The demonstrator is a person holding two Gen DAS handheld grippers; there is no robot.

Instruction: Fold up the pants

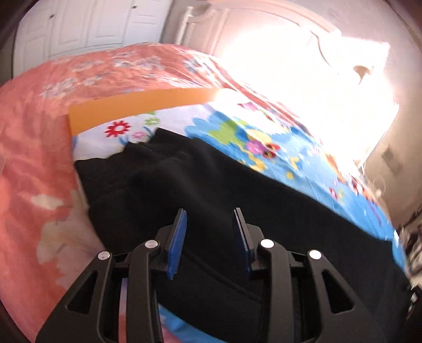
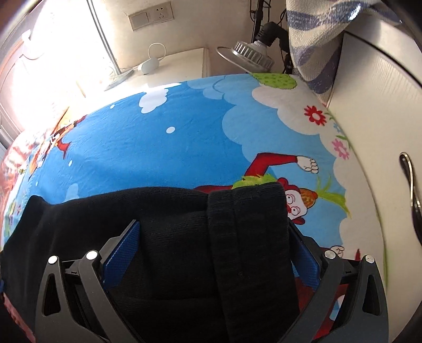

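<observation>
Black pants (image 1: 211,179) lie in a long band across the cartoon-print bed sheet (image 1: 237,132). My left gripper (image 1: 209,211) hovers over their middle, blue pads a small gap apart with nothing pinched between them. In the right wrist view a folded end of the pants (image 2: 184,237), with a ribbed band (image 2: 248,224) running down it, fills the space between my right gripper's (image 2: 211,223) widely spread fingers. The cloth reaches both blue pads and hides the right fingertip. I cannot tell whether the pads press on it.
A pink flowered quilt (image 1: 39,158) and an orange strip (image 1: 142,105) lie left of the pants. White wardrobe doors (image 1: 92,23) stand behind. A ledge with a lamp (image 2: 250,52), a white cabinet (image 2: 382,118) and a hanging patterned cloth (image 2: 316,39) border the blue sheet (image 2: 158,145).
</observation>
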